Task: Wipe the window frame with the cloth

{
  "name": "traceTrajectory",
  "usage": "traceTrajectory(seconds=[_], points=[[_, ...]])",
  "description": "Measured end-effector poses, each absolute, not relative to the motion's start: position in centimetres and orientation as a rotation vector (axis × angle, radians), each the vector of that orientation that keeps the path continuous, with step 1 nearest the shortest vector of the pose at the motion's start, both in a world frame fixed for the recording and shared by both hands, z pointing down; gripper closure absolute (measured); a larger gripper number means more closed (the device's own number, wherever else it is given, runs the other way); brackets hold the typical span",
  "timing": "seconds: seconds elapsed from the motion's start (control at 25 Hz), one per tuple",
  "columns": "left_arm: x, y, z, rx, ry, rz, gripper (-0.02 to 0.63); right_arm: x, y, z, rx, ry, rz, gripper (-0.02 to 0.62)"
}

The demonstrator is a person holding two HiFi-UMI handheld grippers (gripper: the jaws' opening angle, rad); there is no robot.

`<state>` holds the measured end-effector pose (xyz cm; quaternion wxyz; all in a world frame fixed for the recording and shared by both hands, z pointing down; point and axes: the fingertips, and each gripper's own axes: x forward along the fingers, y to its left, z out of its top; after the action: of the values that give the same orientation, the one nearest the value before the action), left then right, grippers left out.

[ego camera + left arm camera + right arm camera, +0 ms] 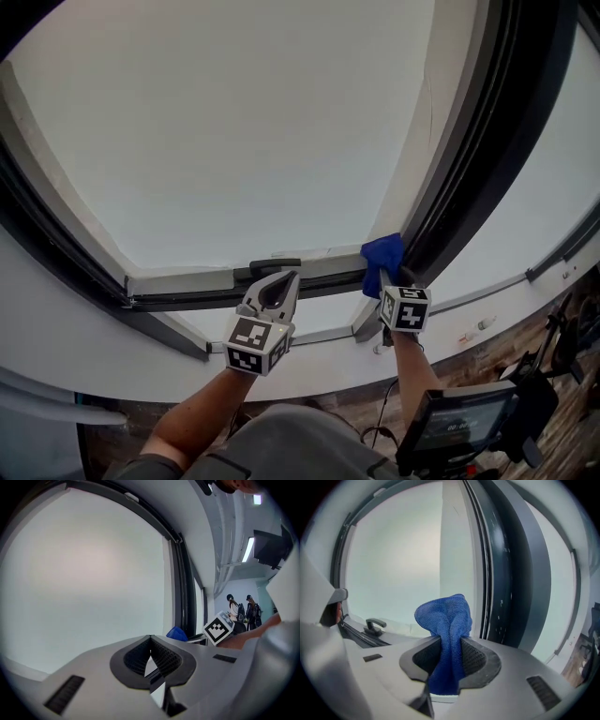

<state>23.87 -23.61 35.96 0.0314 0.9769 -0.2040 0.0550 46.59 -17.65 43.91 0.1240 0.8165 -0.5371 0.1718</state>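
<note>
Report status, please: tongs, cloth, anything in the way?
Right tongs shut on cloth, at lower corner of frame. Left tongs shut, empty, by handle. Nothing seen in the way.

Head view from above, gripper views close, sharing window frame [487,141]

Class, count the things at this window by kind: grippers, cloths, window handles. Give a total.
grippers: 2 (left gripper, right gripper)
blue cloth: 1
window handle: 1
Total: 4

clear: glass pane [234,122] face | left of cloth [382,251]: window handle [272,268] on lower rail [183,281] | right: dark upright frame [480,155]
</note>
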Motion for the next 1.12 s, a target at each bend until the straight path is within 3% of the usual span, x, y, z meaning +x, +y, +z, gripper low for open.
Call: traceTrajectory(seconds=[0.32, 1.12], points=[[23.5, -24.5, 29.5, 3.069, -0.578, 0.023, 0.598, 43.5, -19.2, 28.6, 2.419, -1.64, 0.142, 0.472], [30.1, -24.1, 7.9, 3.233, -0.335, -0.317, 0.598, 46.0, -17.1, -5.2, 2.705, -1.526, -0.621, 0.471]])
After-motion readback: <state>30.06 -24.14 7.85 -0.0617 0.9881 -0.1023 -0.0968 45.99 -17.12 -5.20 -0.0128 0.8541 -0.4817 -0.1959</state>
